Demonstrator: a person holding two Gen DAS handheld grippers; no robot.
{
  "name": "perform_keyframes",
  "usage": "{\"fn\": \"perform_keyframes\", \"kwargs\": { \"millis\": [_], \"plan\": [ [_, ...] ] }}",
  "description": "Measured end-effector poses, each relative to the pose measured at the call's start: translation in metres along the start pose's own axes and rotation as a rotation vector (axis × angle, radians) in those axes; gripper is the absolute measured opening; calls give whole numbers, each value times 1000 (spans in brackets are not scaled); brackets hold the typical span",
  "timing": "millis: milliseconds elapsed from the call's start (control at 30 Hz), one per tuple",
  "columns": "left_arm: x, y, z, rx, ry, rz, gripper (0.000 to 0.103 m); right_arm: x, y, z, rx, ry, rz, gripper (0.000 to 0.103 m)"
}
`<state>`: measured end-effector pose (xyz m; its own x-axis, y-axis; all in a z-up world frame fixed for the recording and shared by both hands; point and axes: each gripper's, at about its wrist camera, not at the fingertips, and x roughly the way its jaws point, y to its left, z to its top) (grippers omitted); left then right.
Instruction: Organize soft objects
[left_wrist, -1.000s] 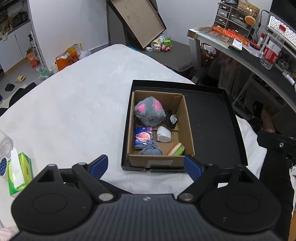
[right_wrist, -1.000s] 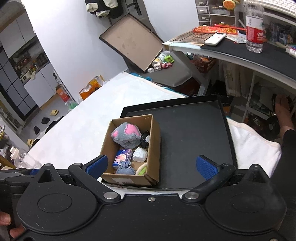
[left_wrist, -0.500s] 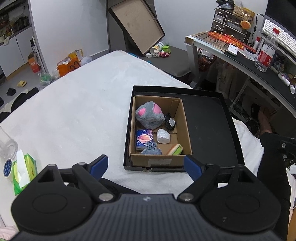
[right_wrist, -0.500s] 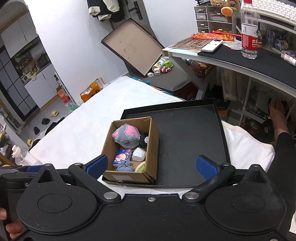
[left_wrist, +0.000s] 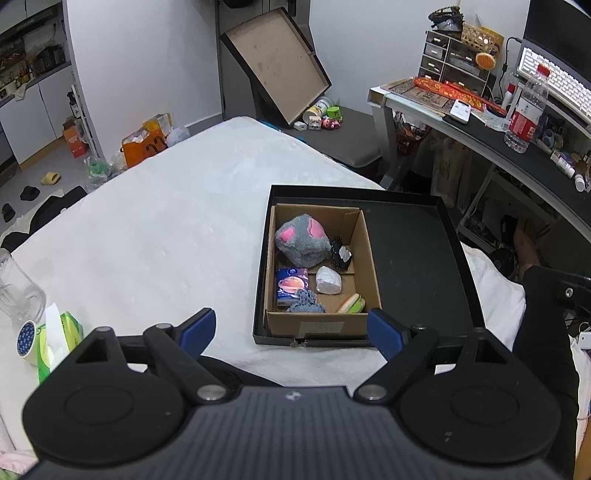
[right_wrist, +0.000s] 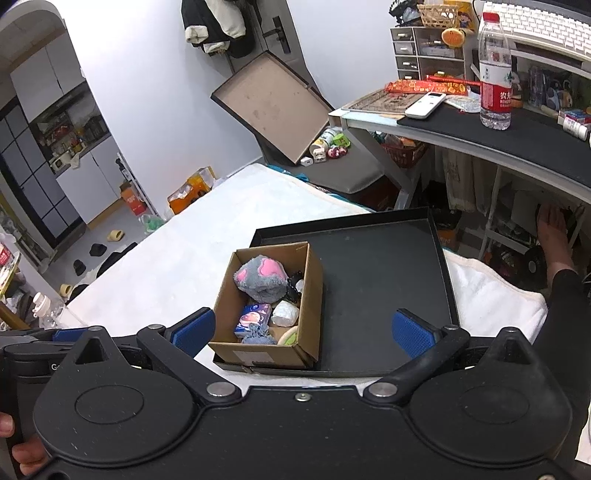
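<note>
Two handheld grippers hover above a bed covered with a white fleecy blanket (left_wrist: 155, 229). The left gripper (left_wrist: 291, 328) has its blue-padded fingers spread wide and holds nothing; the right gripper (right_wrist: 303, 326) is likewise spread wide and empty.

On the blanket lies a shallow black tray (left_wrist: 413, 251). A small cardboard box (left_wrist: 369, 269) stands in the tray's left part, touching its left wall, and the rest of the tray floor is bare. Inside the box, at the far end, sits a grey plush toy (left_wrist: 301, 240) with pink patches. Beside it, against the right wall, is a small black and white item (left_wrist: 341, 254). Nearer the camera lie a blue tissue pack (left_wrist: 291, 286), a white crumpled lump (left_wrist: 328, 285), a small grey-blue knitted piece (left_wrist: 306, 302) and a green and tan soft toy (left_wrist: 352, 304).

At the left edge of the bed, in the left wrist view, stand a clear plastic bottle (left_wrist: 18, 291) and a green tissue pack (left_wrist: 61, 336), with a round blue-patterned item (left_wrist: 26, 338) touching it.

Beyond the bed, a large empty box lid (left_wrist: 275, 66) leans against the white wall, with small toys and jars on a grey platform at its foot. To the right is a curved dark desk (right_wrist: 517, 144) carrying a water bottle (right_wrist: 495, 74) with a red label, a white remote control (right_wrist: 424, 105), a white keyboard and small drawers. Orange bags and slippers lie on the floor to the left. A bare foot (right_wrist: 554, 240) shows under the desk, and fingertips (right_wrist: 26, 452) grip the right gripper's handle at the lower left.
</note>
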<state>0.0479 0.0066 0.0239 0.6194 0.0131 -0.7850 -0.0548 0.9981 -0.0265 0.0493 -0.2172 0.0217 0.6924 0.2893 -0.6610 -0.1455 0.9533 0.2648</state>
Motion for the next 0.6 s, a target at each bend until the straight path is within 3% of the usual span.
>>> {"fn": "perform_keyframes", "kwargs": {
  "millis": [600],
  "plan": [
    [-23, -3, -7, 0, -49, 5, 88, -19, 1, -4, -12, -36, 19, 103]
  ]
}}
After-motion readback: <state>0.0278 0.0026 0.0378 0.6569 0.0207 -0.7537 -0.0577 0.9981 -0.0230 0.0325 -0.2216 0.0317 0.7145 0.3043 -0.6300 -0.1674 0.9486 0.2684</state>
